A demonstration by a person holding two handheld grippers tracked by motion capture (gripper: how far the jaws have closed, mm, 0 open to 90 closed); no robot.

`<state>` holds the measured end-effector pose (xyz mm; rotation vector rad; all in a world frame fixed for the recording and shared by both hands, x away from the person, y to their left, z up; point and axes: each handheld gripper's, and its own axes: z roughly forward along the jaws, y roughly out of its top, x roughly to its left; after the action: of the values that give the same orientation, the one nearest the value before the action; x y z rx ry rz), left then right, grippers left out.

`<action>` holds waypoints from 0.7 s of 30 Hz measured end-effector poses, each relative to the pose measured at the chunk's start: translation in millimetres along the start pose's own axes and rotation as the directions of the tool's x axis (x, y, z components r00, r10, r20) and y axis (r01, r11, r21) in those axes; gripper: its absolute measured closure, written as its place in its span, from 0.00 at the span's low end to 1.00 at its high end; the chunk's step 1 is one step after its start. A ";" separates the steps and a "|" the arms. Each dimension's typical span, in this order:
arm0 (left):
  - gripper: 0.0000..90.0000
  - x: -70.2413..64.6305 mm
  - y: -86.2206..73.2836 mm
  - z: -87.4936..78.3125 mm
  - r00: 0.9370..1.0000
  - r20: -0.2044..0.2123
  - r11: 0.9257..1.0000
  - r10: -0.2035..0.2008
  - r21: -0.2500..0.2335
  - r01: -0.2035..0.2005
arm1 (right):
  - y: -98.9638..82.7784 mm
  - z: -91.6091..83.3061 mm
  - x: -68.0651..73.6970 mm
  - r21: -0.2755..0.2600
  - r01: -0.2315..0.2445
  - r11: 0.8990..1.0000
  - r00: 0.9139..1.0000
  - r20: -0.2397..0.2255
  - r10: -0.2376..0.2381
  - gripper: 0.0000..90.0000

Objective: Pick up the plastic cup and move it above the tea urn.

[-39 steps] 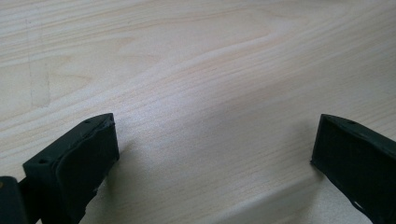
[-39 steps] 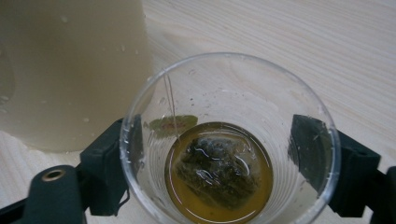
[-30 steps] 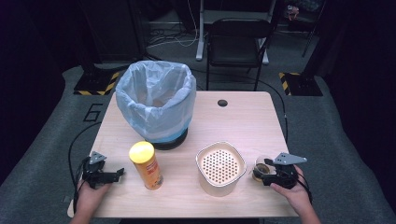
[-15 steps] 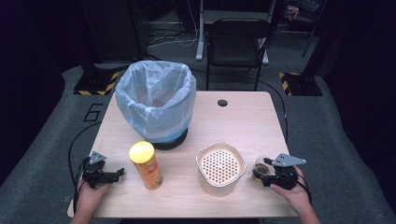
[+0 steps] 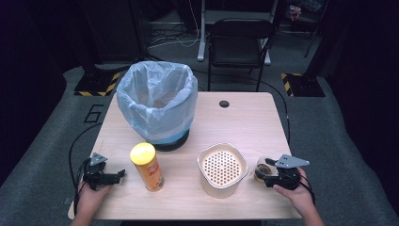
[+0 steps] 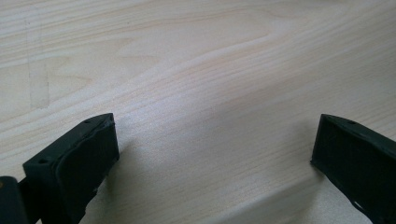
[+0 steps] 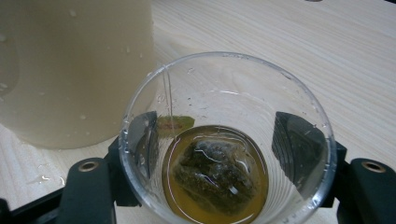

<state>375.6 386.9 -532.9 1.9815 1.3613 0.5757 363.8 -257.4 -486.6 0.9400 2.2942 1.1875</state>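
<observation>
A clear cup [image 7: 224, 88] with amber tea and a wet tea bag [image 7: 212, 172] in it stands near the table's front right edge, beside a cream container [image 7: 74, 70]. My right gripper [image 7: 217, 140] has just been closing, with the cup between its jaws and the pads against the cup's sides. In the high view the cup [image 5: 260, 165] sits at the tip of the right gripper [image 5: 263, 170]. My left gripper [image 5: 120, 174] rests at the front left and is open. In its own view the left gripper [image 6: 215, 154] has only bare wood between its jaws.
A bin lined with a pale blue bag [image 5: 157, 101] stands at the back left of the wooden table [image 5: 244, 122]. A yellow chip can [image 5: 147, 167] stands upright near the left gripper. The cream container with a perforated top [image 5: 222, 169] sits left of the cup. A chair [image 5: 240, 44] stands behind the table.
The right gripper's jaws have drawn in around the cup. Both hands and all the objects stay where they were.
</observation>
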 end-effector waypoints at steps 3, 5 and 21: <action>0.00 0.0 0.0 0.0 1.000 0.000 1.000 0.000 0.000 0.000 | 1.1 -0.5 -0.3 0.011 -0.005 1.000 1.000 -0.005 0.005 0.36; 0.00 0.0 0.0 0.0 1.000 0.000 1.000 0.000 0.000 0.000 | 2.6 -0.3 -0.9 0.013 -0.001 1.000 1.000 -0.015 0.001 0.36; 0.00 0.0 0.0 0.0 1.000 0.000 1.000 0.000 0.000 0.000 | 46.4 -11.1 -5.6 -0.009 0.102 0.995 0.994 -0.039 -0.102 0.39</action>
<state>375.6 386.9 -532.9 1.9815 1.3615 0.5756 378.9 -248.4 -441.8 0.7933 2.3372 1.1806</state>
